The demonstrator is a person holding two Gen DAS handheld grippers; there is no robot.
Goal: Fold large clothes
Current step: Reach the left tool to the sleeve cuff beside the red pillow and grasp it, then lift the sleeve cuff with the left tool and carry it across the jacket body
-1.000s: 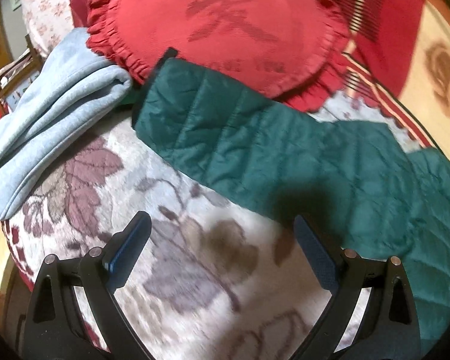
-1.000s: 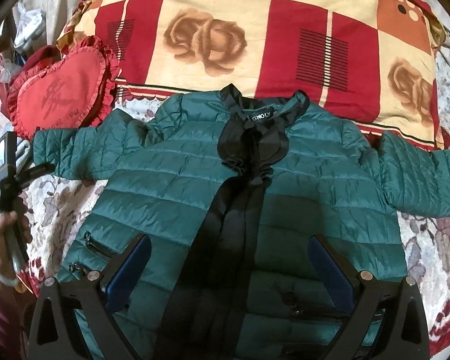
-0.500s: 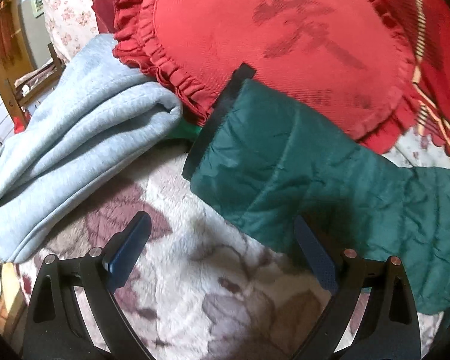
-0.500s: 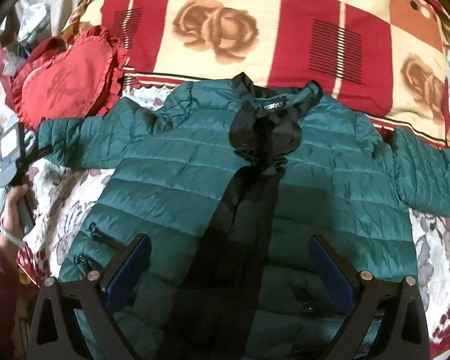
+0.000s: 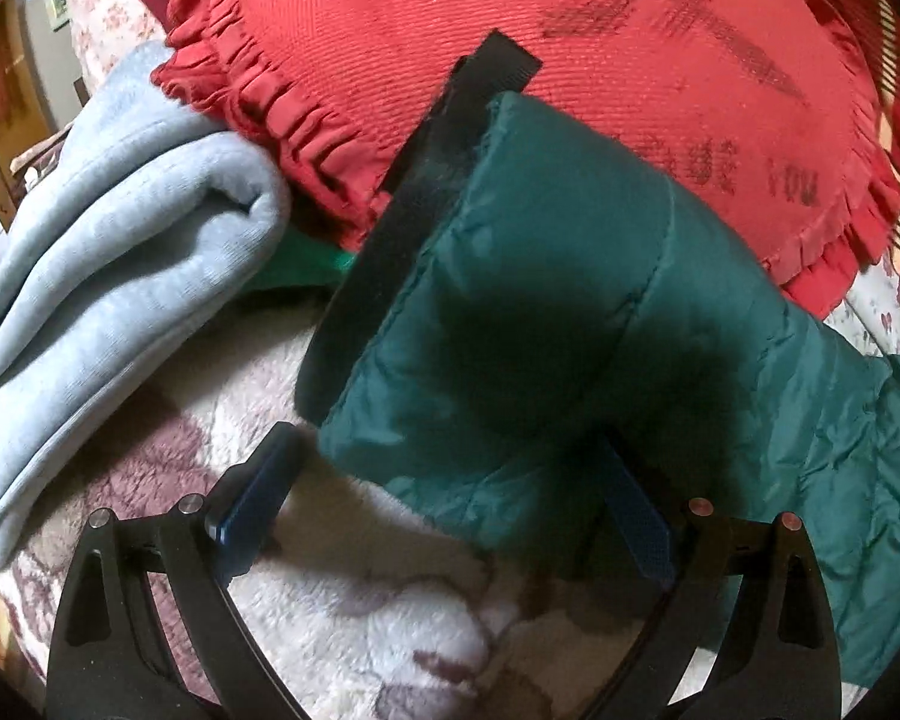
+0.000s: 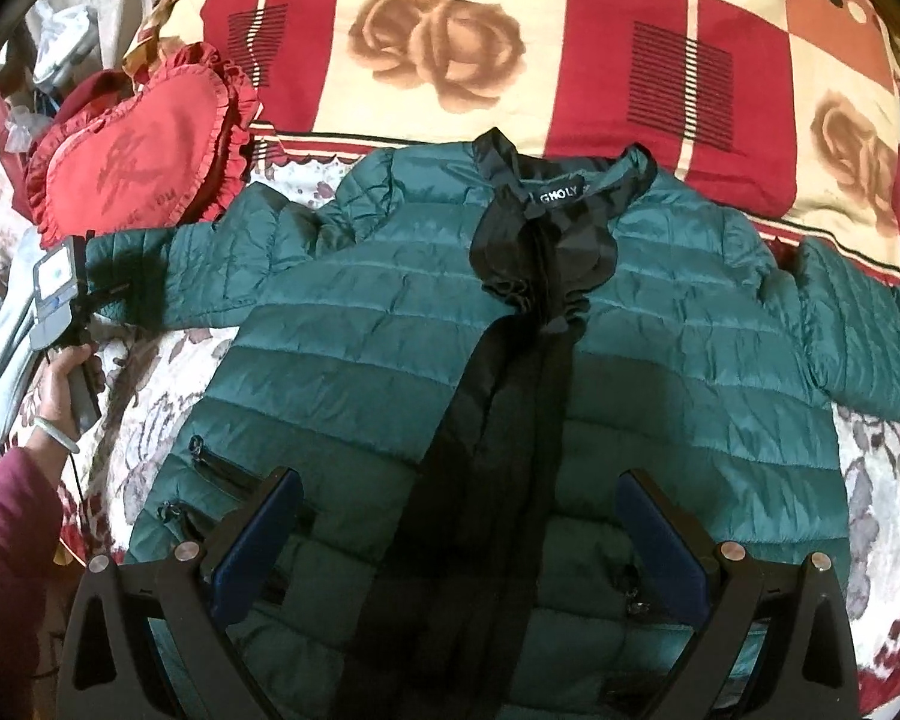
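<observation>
Beside the red cushion [image 5: 570,60], left claw [image 5: 444,504] gapes at jacket sleeve [image 5: 570,324] cuff; next: pinch, fold inward. Right claw [image 6: 462,534] released.

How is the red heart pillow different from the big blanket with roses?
The red heart pillow is one plain red, with a ruffled edge; the rose blanket is checked red and cream, with brown roses. The pillow is much smaller. The pillow touches the green jacket's sleeve; the blanket lies behind the collar. Both are red and have writing.

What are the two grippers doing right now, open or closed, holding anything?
Left gripper: open, holding nothing, at the green jacket's sleeve cuff.
Right gripper: open, empty, above the jacket's front.
</observation>
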